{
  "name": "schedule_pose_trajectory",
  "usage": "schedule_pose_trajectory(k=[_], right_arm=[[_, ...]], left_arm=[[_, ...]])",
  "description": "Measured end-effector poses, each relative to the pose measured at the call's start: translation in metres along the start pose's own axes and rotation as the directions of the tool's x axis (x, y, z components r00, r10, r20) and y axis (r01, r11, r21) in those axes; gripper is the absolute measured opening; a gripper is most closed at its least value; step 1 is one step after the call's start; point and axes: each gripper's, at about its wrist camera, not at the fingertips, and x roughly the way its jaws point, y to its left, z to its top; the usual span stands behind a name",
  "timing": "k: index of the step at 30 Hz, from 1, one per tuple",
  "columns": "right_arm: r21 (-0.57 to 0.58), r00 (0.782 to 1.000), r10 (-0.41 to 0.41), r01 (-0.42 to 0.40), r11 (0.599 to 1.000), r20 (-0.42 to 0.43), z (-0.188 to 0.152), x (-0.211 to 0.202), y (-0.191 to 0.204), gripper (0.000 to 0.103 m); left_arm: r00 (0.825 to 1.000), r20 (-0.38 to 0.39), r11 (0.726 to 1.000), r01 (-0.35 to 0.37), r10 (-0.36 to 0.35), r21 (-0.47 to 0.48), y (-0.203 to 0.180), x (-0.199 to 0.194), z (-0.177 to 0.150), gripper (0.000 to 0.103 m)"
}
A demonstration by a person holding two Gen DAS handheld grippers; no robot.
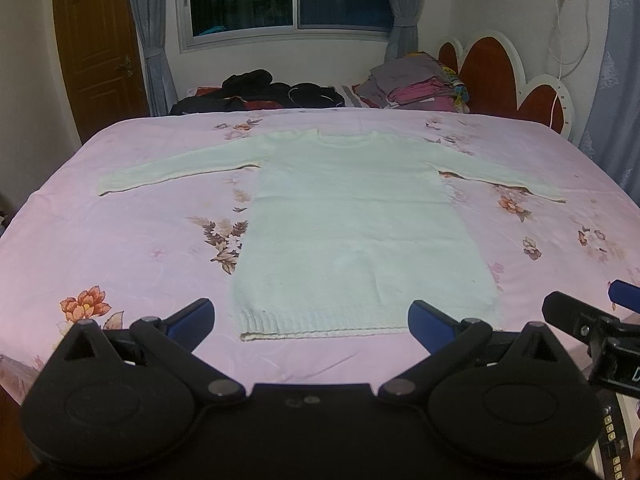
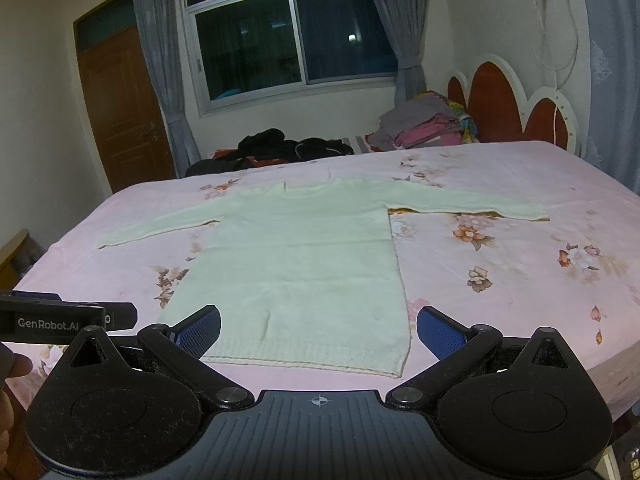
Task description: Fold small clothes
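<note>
Sweater (image 1: 352, 232): pale knit, long-sleeved, flat on the bed (image 1: 120, 240), neckline to the far side, ribbed hem nearest the cameras, both sleeves spread outward.
Sleeves: left sleeve (image 1: 172, 170) fully seen; right sleeve (image 2: 468, 206) reaches toward the headboard side (its cuff is thin and hard to resolve in the left wrist view).
Left gripper (image 1: 312, 320): jaws spread wide, nothing between them, above the hem and not touching it; its body blocks the bed's near edge.
Right gripper (image 2: 319, 330): jaws likewise wide apart and empty, framing the hem's right half; near right hem corner visible between the blue pads (image 2: 440, 332).
Cut off: left gripper's housing enters the right wrist view at the left border; fingers (image 2: 16, 368) partly out of frame.
Background: dark clothes (image 1: 260, 88) and a folded pile (image 1: 416, 84) beyond the bed, details unclear in dim light.
</note>
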Motion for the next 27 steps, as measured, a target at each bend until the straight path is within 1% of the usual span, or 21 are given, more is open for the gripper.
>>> schedule_pose_trajectory(k=[18,27], right_arm=[[0.001,1.0,-0.004,0.004,1.0,-0.004,0.004,0.009,0.005,0.103],[0.009,1.0,-0.011,0.012,1.0,-0.012,0.01,0.02,0.0,0.103]], left_arm=[[1.0,-0.003,1.0,-0.003,0.003,0.0,0.005,0.007,0.003,0.103],[1.0,-0.014,1.0,-0.008,0.008,-0.001,0.003,0.018,0.011,0.103]])
